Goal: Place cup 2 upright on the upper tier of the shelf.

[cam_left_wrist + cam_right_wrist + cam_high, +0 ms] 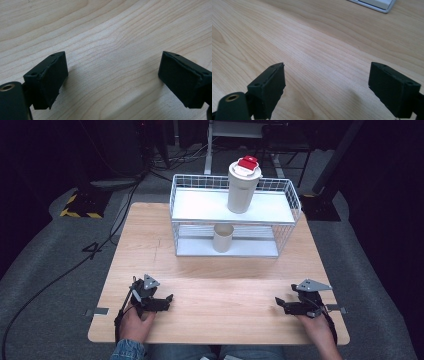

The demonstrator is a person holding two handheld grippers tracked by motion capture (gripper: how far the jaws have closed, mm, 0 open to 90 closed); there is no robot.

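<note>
While both hands rest at the near edge of the table (pixel 215 270), high view: left gripper (pixel 169 302) lies low on the wood, jaws pointing toward the middle. Right gripper (pixel 279 304) mirrors it from the other side, jaws pointing back at the left one. The two are well apart, with bare wood between them. Neither holds anything. Well beyond both sets of jaws stands a white wire rack (pixel 290 195). Cup (pixel 223 238) sits upright on its lower shelf, far ahead of the jaws and roughly midway between the two grippers. Tall tumbler (pixel 241 190) with a red lid stands upright on the upper shelf, above the cup and slightly to its right.

Left gripper view: the two black jaws stand wide apart, pads facing each other. Wood grain lies between them and ahead of them. Nothing is gripped and nothing touches the pads.

Right gripper view: jaws wide apart again, gap empty, pads clear of any object. Wood runs between and beyond them. A white corner of the rack's base shows far ahead, off past the right-hand jaw.
</note>
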